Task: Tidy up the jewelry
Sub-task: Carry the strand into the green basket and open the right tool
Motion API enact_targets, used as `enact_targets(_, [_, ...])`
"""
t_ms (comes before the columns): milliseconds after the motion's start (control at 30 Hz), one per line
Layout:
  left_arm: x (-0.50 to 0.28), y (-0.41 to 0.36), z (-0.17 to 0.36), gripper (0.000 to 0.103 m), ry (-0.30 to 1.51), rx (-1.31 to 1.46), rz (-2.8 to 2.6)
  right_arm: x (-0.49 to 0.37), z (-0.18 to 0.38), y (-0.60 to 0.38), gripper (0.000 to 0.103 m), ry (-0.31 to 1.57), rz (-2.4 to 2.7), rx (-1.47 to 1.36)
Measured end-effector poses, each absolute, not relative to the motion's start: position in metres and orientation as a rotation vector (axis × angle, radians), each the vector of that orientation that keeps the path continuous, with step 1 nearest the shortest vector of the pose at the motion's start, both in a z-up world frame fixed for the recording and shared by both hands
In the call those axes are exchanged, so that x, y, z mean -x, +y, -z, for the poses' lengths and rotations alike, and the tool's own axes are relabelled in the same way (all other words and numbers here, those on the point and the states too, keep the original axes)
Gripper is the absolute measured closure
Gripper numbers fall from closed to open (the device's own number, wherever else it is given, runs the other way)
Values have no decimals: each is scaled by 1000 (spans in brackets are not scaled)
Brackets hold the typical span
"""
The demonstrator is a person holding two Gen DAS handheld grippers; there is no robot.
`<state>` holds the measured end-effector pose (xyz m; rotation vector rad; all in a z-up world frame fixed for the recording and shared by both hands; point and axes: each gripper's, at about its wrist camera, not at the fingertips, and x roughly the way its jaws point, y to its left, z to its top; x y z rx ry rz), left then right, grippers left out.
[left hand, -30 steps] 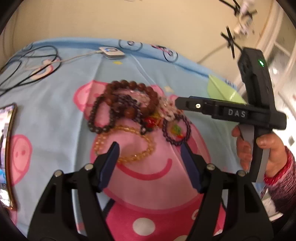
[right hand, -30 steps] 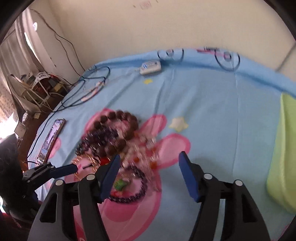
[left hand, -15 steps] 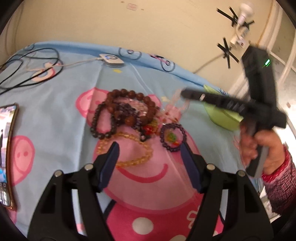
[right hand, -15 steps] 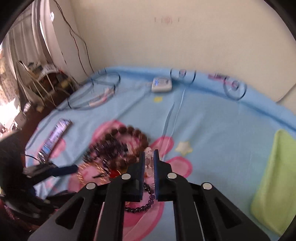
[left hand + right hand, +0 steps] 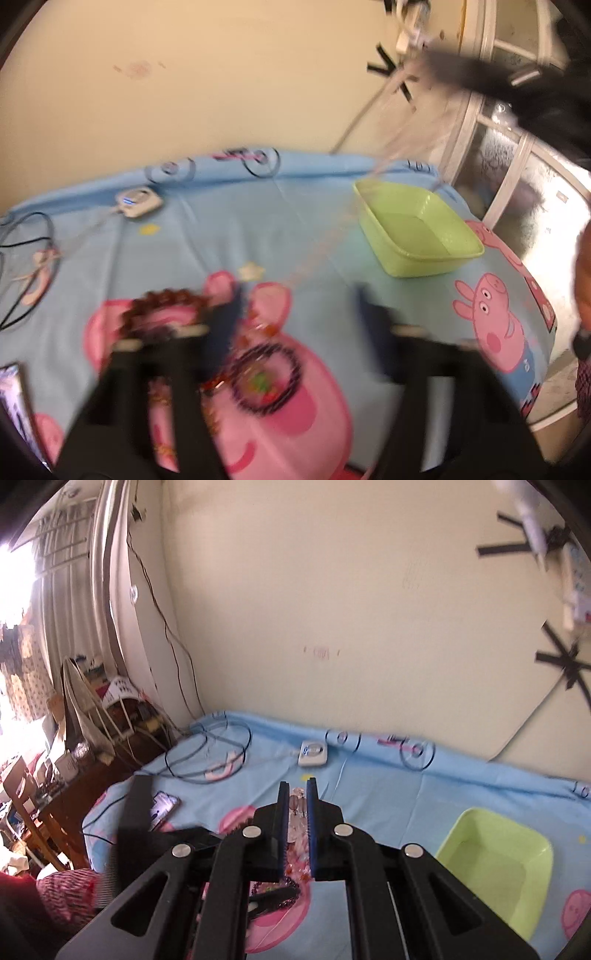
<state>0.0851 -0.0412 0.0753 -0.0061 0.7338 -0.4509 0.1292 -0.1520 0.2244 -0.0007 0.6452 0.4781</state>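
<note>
My right gripper (image 5: 295,786) is shut on a strand of clear and pink beads (image 5: 296,814), held high above the bed. From the left wrist view it is a dark blur (image 5: 461,75) at the top right, and the strand (image 5: 397,125) trails down from it. My left gripper (image 5: 295,314) hovers over the pile; its jaws are closing with nothing between them. Brown beads (image 5: 162,299), a dark purple bracelet (image 5: 266,376) and amber beads (image 5: 166,410) lie on the pink pig print. A green tray (image 5: 391,258) (image 5: 532,860) stands to the right, with nothing visible inside.
A phone (image 5: 164,805) lies at the bed's left edge. A white charger (image 5: 313,753) and black cables (image 5: 207,753) sit near the wall. A person's red patterned sleeve (image 5: 62,890) shows at lower left. Cluttered furniture stands beyond the bed's left side.
The right gripper shut on the clear beads and rose, pulling the strand off the pile. The left gripper lifted and swung right, bringing the green tray into view.
</note>
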Motion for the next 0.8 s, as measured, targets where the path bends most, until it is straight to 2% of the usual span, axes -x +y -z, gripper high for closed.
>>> enact_targets(33, [-96, -47, -77, 89, 755, 21, 470, -127, -231, -157, 103, 632, -468, -2])
enact_targets(67, [-106, -52, -83, 99, 762, 37, 490, -125, -239, -165, 103, 613, -454, -9])
enact_targets(167, [-123, -66, -107, 99, 746, 61, 525, -121, -261, -186, 103, 564, -411, -18])
enact_targets(367, [-146, -115, -190, 99, 648, 47, 639, -119, -302, -235, 103, 459, -317, -46])
enact_targets(467, [-156, -147, -212, 99, 644, 33, 689, -120, -305, -264, 103, 437, -271, -77])
enact_targets(600, [-166, -187, -210, 99, 685, 13, 737, -121, -280, -294, 103, 468, -219, -127])
enact_targets(733, [-181, -219, -170, 98, 783, -6, 737, -130, -222, -320, 103, 567, -157, -167])
enact_targets(800, [-191, -234, -140, 80, 884, -59, 689, -140, -183, -328, 103, 653, -122, -191])
